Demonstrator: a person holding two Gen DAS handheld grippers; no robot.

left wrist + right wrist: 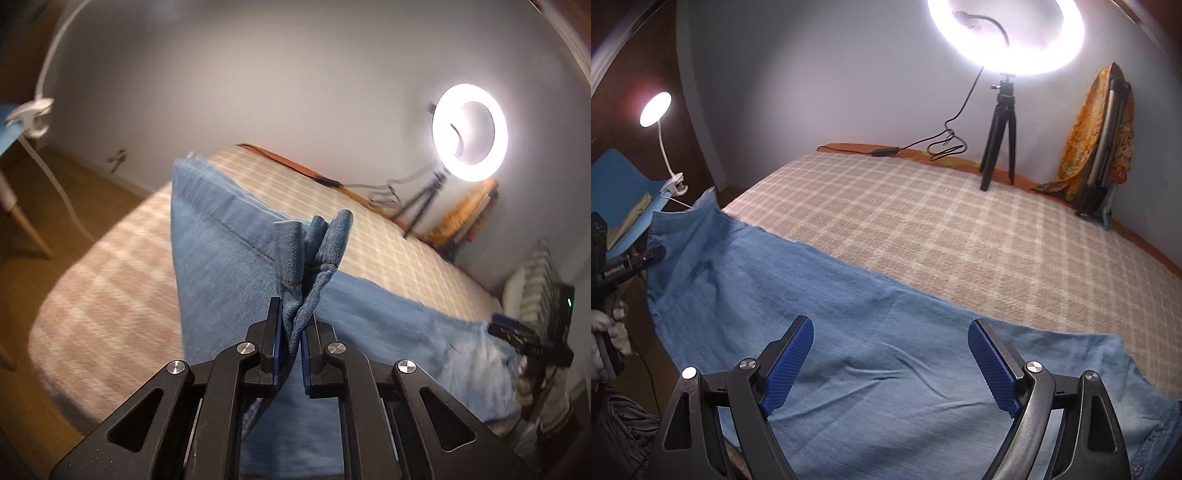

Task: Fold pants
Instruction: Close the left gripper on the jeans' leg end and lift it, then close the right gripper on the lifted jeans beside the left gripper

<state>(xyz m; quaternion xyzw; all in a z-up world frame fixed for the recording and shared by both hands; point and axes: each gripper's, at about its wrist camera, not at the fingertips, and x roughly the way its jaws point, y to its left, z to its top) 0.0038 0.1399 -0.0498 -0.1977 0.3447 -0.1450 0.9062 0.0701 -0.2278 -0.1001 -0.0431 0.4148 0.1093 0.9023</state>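
Observation:
Light blue denim pants (849,332) lie stretched along the near edge of a plaid-covered bed (923,206). My left gripper (293,321) is shut on the bunched hem end of the pants (221,258) and lifts it off the bed. It also shows at the left edge of the right wrist view (646,256), holding the raised end. My right gripper (890,343) is open and empty, hovering just above the pants' middle. It shows at the right of the left wrist view (517,332).
A ring light on a black tripod (999,147) stands at the bed's far side with its cable (923,146) on the cover. An orange cloth over a folded stand (1100,140) leans on the wall. A clip lamp (670,184) sits on a blue chair (624,177) at left.

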